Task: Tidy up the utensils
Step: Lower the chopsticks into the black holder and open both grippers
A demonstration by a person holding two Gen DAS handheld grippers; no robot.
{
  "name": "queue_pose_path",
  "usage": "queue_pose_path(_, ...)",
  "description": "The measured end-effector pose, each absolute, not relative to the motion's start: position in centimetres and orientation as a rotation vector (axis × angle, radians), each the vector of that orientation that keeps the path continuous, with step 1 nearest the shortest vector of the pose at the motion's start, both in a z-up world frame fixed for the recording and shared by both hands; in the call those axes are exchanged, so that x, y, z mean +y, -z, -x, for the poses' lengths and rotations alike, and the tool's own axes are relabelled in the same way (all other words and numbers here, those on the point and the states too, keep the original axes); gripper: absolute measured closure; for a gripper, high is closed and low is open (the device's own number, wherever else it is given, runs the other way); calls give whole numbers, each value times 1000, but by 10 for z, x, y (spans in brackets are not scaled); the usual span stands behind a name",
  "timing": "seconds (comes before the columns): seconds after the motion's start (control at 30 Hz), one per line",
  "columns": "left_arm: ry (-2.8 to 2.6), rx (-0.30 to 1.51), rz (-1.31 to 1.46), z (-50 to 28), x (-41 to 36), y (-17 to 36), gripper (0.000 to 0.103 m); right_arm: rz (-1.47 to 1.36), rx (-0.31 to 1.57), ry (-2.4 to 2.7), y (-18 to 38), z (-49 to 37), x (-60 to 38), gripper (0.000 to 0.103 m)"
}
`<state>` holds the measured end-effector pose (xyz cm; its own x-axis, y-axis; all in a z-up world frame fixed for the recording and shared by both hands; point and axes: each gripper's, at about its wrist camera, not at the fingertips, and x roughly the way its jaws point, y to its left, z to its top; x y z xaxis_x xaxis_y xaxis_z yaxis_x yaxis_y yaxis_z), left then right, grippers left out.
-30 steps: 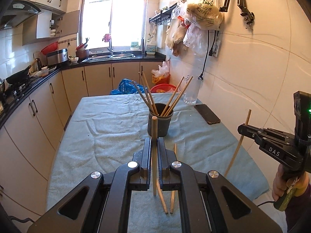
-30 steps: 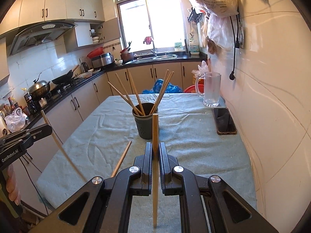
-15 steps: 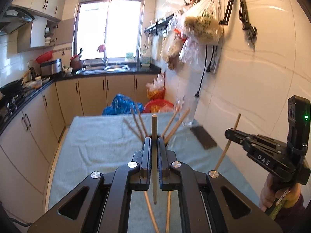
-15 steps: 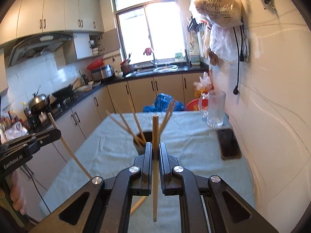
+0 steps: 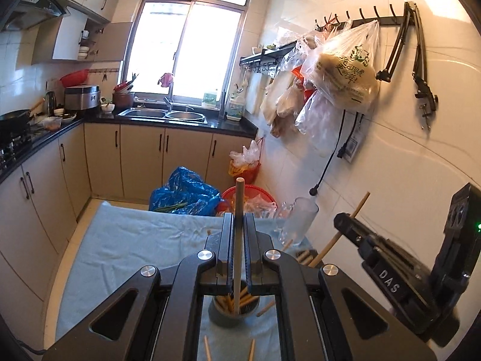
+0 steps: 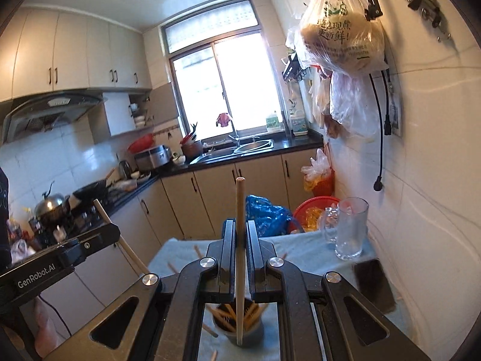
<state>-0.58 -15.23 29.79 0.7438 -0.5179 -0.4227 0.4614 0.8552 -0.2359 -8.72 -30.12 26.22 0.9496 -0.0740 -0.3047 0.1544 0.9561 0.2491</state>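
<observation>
The left tool (image 5: 237, 240) is clenched on a pale round wooden chopstick (image 5: 239, 210), which stands nearly upright between its black fingers; the stick's top rises at 12 o'clock above the fingertips, and its lower end hangs over the mouth of a dark grey cylindrical utensil cup (image 5: 231, 313) that stands on the table (image 5: 126, 240), covered in a light blue cloth. The cup holds several more wooden chopsticks (image 5: 245, 299), leaning outward. Two loose chopsticks (image 5: 207, 349) lie on the cloth at 6 o'clock from the cup.

The right tool (image 6: 239, 240) likewise grips a single wooden chopstick (image 6: 240, 219), almost vertical, its lower tip over the same cup (image 6: 240, 328).

In the left view, the right tool sits at 3 o'clock, its chopstick slanting up to 1 o'clock. In the right view, the left tool appears at 9 o'clock, its stick tilted.

A clear glass mug (image 6: 348, 228) stands at the table's far right edge, with a dark phone (image 6: 372, 282) lying flat just beside it, towards 5 o'clock.
</observation>
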Motion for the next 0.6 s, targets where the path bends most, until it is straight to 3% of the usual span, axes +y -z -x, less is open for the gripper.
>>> queue_pose_path(0.37,535,613,50,-29,-182,-239,98,-336,424,133,-205,41,-316,96)
queue_pose_path(0.6,527,600,58,-18,-171,-236,97,-365,473,132,-184,37,-324,95)
